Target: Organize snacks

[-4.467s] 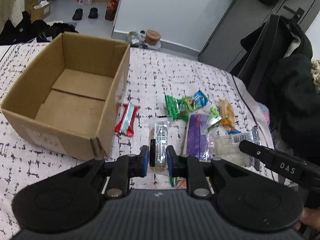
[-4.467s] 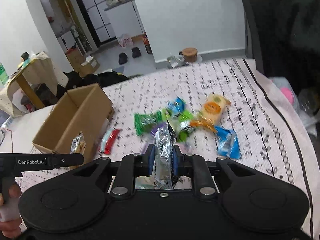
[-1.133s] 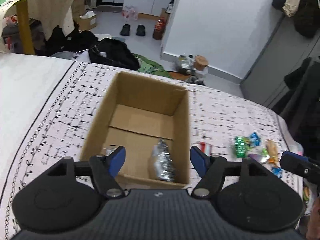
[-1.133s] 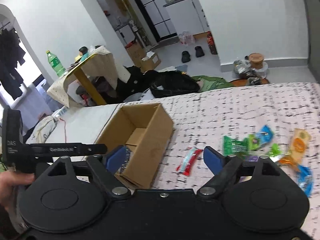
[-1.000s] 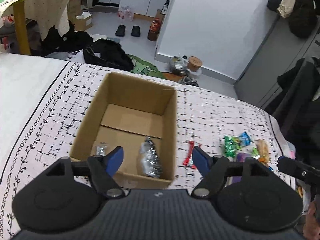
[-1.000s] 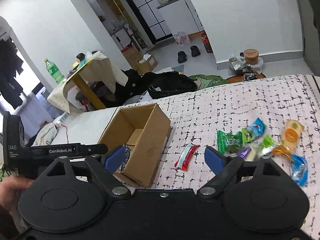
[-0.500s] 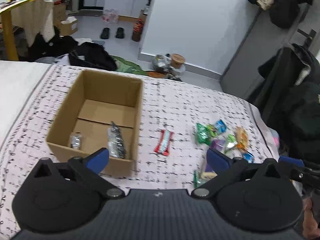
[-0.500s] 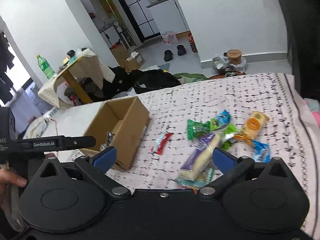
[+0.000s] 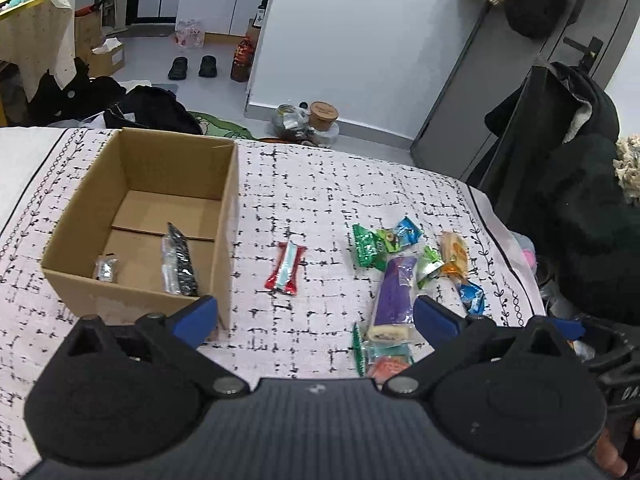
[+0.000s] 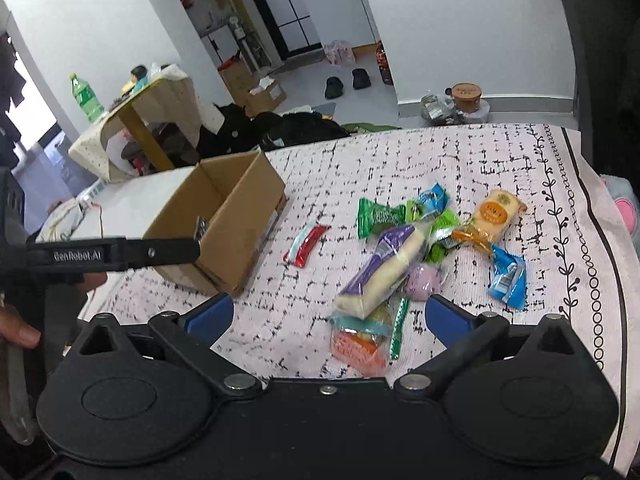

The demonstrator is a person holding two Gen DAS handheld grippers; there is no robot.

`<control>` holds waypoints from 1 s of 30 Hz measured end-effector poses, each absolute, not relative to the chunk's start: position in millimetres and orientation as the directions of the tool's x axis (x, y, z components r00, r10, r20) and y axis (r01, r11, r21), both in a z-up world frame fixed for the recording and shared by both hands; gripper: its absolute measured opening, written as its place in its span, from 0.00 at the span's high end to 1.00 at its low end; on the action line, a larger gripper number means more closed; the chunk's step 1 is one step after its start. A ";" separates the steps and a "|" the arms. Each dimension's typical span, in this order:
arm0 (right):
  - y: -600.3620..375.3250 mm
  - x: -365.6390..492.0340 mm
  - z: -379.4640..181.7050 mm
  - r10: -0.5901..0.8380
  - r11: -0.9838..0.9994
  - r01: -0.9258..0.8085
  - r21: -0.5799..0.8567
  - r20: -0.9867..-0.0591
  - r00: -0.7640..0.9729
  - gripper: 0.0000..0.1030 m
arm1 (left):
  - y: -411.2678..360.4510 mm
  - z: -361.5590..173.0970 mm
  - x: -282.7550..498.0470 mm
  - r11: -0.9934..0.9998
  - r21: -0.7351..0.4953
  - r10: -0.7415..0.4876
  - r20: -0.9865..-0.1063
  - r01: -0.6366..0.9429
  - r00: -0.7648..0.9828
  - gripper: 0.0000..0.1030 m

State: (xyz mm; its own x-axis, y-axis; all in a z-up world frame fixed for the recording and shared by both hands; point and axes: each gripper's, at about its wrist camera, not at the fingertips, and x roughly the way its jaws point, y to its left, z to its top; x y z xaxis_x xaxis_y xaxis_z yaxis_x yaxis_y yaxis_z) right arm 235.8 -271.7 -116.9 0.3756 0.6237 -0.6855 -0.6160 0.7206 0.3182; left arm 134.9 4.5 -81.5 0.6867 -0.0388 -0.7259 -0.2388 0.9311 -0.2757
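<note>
On the bed, a cardboard box (image 9: 228, 216) at left holds two small packets, a red bar (image 9: 286, 267) lies beside it, and light, crinkly snacks (image 10: 384, 264), best pinched mid-wrapper, pile at right, near the left gripper (image 9: 314, 318) and right gripper (image 10: 328, 320), both spread wide, empty.

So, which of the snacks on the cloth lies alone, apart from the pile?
The red and light-blue wrapped bar. It lies by itself between the cardboard box and the pile of snacks, touching neither; the other packets overlap or lie close together.
</note>
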 end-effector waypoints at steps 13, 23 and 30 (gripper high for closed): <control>-272.9 235.7 -150.4 0.647 0.688 -0.639 0.343 -0.689 0.327 0.22 | -20.6 -107.7 143.1 0.957 -0.234 -0.074 -0.765 -0.170 0.639 0.00; -252.0 234.8 -181.3 0.623 0.677 -0.670 0.305 -0.723 0.299 0.36 | -19.5 -129.8 145.1 0.960 -0.215 -0.045 -0.754 -0.180 0.656 0.01; -242.5 247.0 -203.0 0.580 0.701 -0.662 0.266 -0.752 0.313 0.37 | -16.0 -142.6 143.2 0.959 -0.212 -0.039 -0.755 -0.187 0.654 0.03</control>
State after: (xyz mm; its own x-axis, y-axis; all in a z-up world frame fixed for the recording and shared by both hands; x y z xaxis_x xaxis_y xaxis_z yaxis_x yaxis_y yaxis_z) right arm 247.0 -242.5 -203.0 0.3125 0.5798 -0.7524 -0.6616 0.7013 0.2656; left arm 143.2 -16.0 -142.6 0.6542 -0.0395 -0.7553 -0.1874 0.9590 -0.2124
